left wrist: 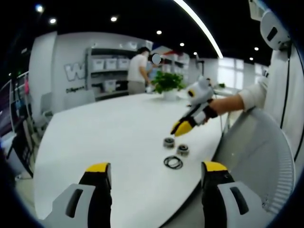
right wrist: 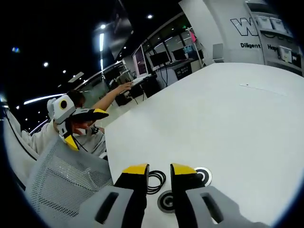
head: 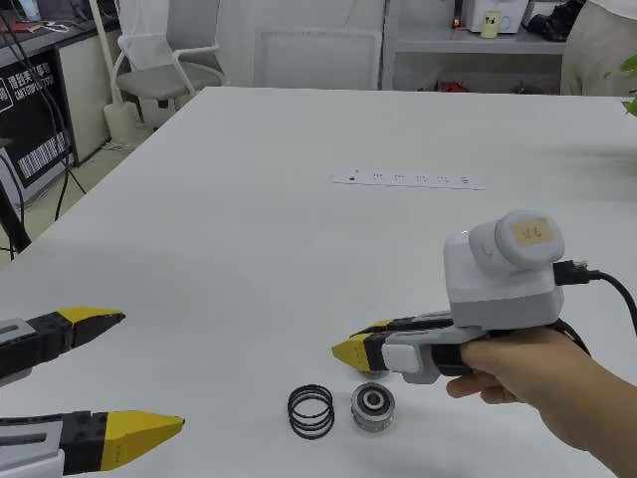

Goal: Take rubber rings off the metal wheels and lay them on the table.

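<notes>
Left gripper (head: 149,373) fingers wide apart, empty. Right gripper (head: 350,353) fingers narrowly parted, seemingly empty, at 12 o'clock from the metal wheel (head: 373,406); rubber rings (head: 311,410) at its 9 o'clock.

White power strip (head: 408,180) lying flat; office chair (head: 149,50) back left; potted plant (left wrist: 167,83) before shelves (left wrist: 107,71).

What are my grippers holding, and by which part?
Nothing. The left gripper is wide open and empty; the right gripper is empty too, near the metal wheels.
</notes>
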The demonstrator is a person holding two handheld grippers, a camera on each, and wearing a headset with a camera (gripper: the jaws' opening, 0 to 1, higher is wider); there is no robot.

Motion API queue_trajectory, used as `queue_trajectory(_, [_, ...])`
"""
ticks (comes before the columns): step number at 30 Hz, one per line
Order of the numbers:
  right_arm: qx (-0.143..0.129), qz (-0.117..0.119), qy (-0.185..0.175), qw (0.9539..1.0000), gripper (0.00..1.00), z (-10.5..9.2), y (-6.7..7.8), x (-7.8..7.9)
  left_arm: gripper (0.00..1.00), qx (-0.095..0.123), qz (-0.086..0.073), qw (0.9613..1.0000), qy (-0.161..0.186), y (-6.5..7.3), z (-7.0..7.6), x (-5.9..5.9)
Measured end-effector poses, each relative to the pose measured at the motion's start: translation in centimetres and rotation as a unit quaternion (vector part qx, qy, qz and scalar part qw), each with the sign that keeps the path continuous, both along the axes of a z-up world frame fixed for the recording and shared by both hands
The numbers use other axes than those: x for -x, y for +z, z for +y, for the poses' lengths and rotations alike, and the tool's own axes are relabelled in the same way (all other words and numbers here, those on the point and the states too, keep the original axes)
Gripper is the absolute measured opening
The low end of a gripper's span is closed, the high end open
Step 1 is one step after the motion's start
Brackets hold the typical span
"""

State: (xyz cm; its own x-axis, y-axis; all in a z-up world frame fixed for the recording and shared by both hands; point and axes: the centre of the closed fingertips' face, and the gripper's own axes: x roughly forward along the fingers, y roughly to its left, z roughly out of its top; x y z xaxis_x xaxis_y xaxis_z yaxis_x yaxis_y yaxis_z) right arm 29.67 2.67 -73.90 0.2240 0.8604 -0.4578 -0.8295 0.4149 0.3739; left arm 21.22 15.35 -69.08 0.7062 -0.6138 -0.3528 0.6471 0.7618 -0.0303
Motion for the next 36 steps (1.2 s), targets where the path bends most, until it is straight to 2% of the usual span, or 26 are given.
queue_trajectory(9, [-0.014, -0.046, -0.011, 0.9988, 0.3, -1.8, 2.6, -0.9, 0.79, 0.0, -0.001, 1.0, -0.005, 0.2, -0.2, -0.2])
queue_trajectory(14, [0.002, -0.08, 0.004, 0.9968, 0.41, -2.5, 3.4, -0.5, 0.8, 0.0, -0.002, 1.0, -0.007, 0.3, -0.2, -0.3])
queue_trajectory(18, [0.006, -0.096, 0.012, 0.9953, 0.49, -3.3, 3.8, 0.1, 0.8, 0.001, -0.003, 1.0, -0.007, 0.2, -0.1, -0.3])
queue_trajectory(23, [0.021, -0.094, 0.023, 0.9951, 0.62, -4.4, 3.1, 0.7, 0.8, 0.002, 0.0, 1.0, -0.008, -0.1, 0.0, -0.4])
queue_trajectory(28, [0.042, -0.09, 0.03, 0.9946, 0.69, -5.4, 2.3, 1.2, 0.8, 0.002, 0.003, 0.9999, -0.012, -0.4, -0.2, -0.5])
queue_trajectory(36, [0.089, -0.063, 0.041, 0.9933, 0.83, -7.6, -0.1, 2.7, 0.8, 0.004, 0.006, 0.9998, -0.019, -0.6, -0.6, -0.5])
